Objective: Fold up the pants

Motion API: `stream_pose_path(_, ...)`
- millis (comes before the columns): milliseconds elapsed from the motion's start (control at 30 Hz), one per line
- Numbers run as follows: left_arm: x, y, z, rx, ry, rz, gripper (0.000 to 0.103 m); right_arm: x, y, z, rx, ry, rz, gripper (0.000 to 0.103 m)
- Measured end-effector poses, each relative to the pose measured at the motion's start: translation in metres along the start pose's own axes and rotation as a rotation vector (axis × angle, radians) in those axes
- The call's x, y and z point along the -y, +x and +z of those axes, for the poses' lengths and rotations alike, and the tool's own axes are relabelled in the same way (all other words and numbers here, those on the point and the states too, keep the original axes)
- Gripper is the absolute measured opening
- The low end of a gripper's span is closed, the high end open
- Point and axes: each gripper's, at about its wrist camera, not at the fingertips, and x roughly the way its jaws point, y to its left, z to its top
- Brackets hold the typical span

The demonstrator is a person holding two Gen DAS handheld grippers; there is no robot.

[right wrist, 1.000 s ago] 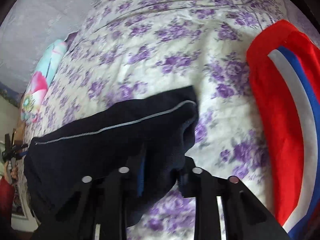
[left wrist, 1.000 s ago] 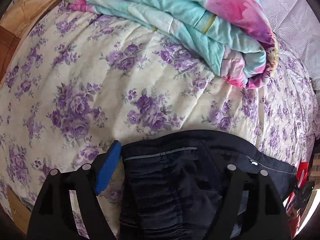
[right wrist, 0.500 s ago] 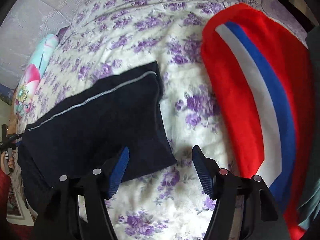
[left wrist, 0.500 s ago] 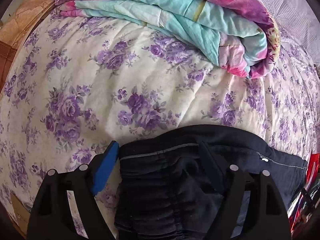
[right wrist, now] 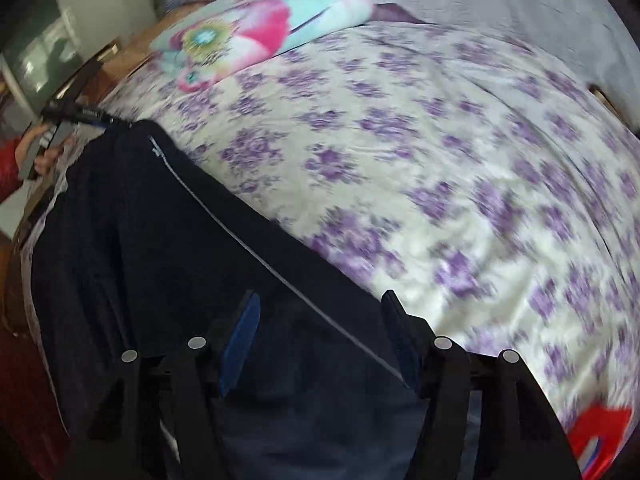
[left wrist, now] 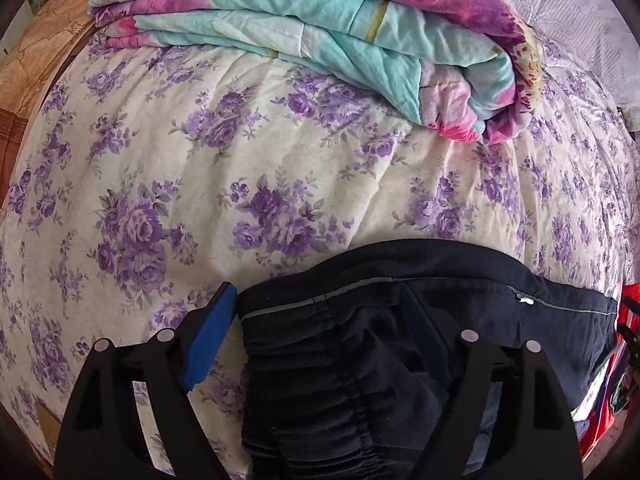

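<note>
Swinging back from the red garment, the right gripper (right wrist: pixel 318 334) now hangs over the pants (right wrist: pixel 168 264).

Its jaws stand wide apart with dark cloth between and below them, gripping nothing. The left gripper (left wrist: pixel 320 322) is also spread wide, straddling the gathered waistband, holding nothing; the pants (left wrist: pixel 360 360) lie flat on the flowered bedspread (left wrist: pixel 240 160), a folded quilt (left wrist: pixel 320 28) well beyond.

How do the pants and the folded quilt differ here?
The pants are plain dark navy with a thin grey stripe; the quilt is teal and pink floral. The pants lie between the left tool's open fingers; the quilt sits farther back, untouched. Both rest on the purple-flowered bedspread.
</note>
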Motion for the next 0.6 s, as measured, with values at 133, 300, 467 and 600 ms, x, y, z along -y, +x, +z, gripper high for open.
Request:
stream_pose_path(133, -0.005, -0.008, -0.003, 0.001, 0.05, -0.009, 0.069, -0.021, 0.052, 0.039, -0.07, -0.099, 0.04, 0.063)
stream_pose_path(300, -0.01, -0.004, 0.005, 0.014, 0.072, -0.039, 0.069, -0.032, 0.085, 0.044, -0.121, -0.119, 0.045, 0.06)
stream_pose_path(467, -0.005, 0.008, 0.009, -0.022, 0.121, -0.05, 0.067, -0.049, 0.063, 0.039, -0.14, -0.121, -0.009, 0.002)
stream_pose_path(600, -0.017, 0.001, 0.005, -0.041, 0.083, -0.132, 0.066, -0.06, 0.033, 0.036, -0.111, -0.125, -0.021, 0.002)
